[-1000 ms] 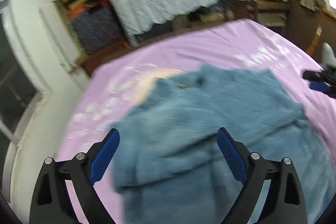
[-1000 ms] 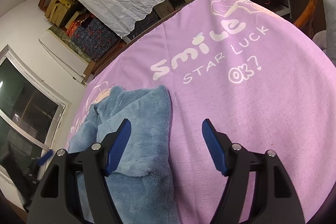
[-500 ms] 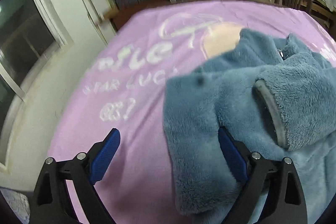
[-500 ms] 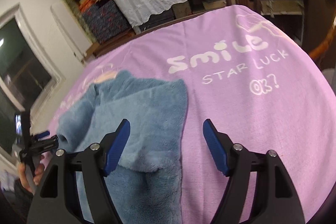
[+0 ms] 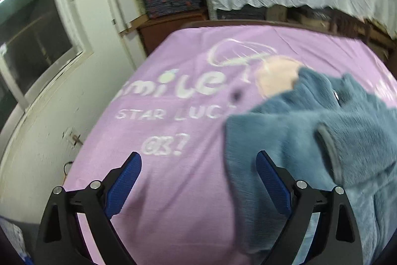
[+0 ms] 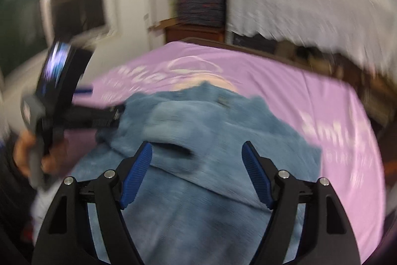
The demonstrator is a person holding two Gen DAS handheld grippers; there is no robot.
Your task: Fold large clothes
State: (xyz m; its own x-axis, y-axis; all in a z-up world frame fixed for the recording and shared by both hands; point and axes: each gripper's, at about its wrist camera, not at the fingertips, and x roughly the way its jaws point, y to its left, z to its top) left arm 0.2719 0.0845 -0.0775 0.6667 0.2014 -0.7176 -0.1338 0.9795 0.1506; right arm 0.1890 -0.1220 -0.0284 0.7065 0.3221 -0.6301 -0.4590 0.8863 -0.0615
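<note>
Blue fleece jacket [image 6: 211, 131] lies centre-frame on purple blanket [image 5: 173, 131]; left gripper [image 5: 198, 180] and right gripper [image 6: 197, 173] both wide, empty.

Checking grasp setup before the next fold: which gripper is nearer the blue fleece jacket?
Right. The right gripper hangs open directly over the blue fleece jacket; the left gripper is open over the purple blanket beside the jacket's edge.

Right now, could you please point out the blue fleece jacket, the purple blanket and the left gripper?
blue fleece jacket [image 6: 211, 121]: right wrist view, folded upper body.
purple blanket [image 5: 161, 160]: left wrist view, bare area below the lettering.
left gripper [image 5: 198, 183]: left wrist view, midway between the open fingertips.
</note>
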